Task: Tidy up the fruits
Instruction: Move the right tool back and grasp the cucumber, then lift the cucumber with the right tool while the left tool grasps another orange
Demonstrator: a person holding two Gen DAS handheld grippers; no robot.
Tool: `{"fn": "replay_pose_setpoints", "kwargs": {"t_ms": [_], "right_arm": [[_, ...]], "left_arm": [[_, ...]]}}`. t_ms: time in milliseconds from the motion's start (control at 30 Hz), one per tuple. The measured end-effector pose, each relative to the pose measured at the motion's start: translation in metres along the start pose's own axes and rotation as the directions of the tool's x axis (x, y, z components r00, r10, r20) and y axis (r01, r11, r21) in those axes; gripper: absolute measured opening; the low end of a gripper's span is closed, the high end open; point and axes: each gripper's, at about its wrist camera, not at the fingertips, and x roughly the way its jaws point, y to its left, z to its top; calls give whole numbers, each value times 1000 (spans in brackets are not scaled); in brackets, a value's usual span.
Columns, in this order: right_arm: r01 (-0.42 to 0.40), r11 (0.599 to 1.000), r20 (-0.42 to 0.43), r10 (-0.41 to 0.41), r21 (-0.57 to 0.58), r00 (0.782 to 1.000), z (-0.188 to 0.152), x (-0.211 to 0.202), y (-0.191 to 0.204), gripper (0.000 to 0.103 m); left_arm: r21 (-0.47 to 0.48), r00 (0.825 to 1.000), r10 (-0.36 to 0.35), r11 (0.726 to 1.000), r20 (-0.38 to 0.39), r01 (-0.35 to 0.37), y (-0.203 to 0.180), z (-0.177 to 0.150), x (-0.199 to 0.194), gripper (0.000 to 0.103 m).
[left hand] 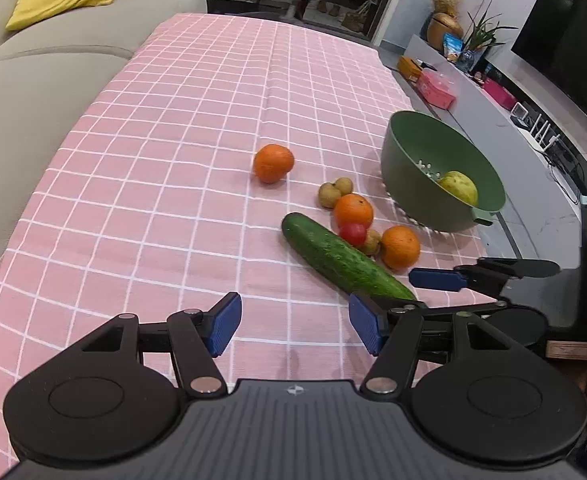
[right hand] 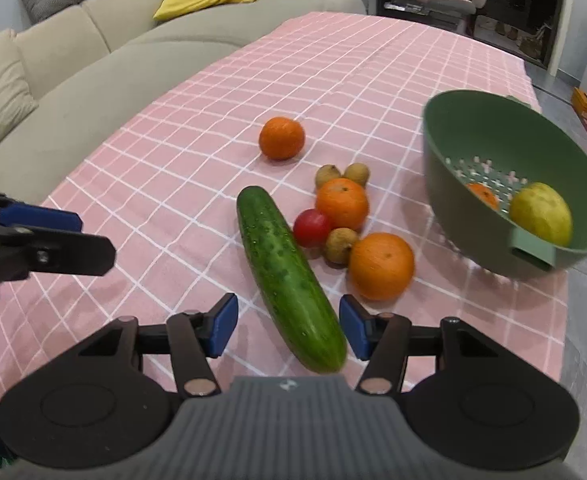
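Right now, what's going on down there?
Right hand-held gripper open astride cucumber, not gripping. Left hand-held gripper open, empty. Orange close beside.

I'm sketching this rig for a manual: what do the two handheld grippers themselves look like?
Both match. The left gripper and right gripper each have a dark grey ribbed body with a small emblem, two round black discs at the sides, and black linkage arms with silver pivot pins. The jaws carry ribbed blue pads. No cables or sleeves show.
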Motion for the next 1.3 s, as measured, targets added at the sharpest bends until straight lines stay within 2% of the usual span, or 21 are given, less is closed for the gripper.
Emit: {"fn": "replay_pose_setpoints", "kwargs": {"t_ms": [300,367,433,667,867,1133,1300], "right_arm": [[17,999,-31,-19,-46,999,12,34,7,51],[30,998,-43,-33,-57,999,12,44,6,45],[31,998,-46,-34,-60,998,12,49,5,45],[-19,996,-79,12,-88,997,10,43,5,35],[-62,993,-127,48,-105,991,-3,29,3,34],[-87,993,-192,70,-82,979,-27,5,-17,34],[-88,993,-183,73,-76,980,-32,1,-22,36]], "left_arm": [[8,1000,-2,1000,-4,2,8,1,-1,73],[6,1000,1,1000,-9,-1,10,2,0,73],[3,1000,5,1000,-10,-5,12,2,0,73],[9,1000,14,1000,-17,-14,18,8,9,73],[26,1000,5,1000,-23,-5,15,14,16,73],[151,999,29,988,-21,-25,5,34,35,73],[238,999,37,971,-9,-33,3,56,53,73]]}}
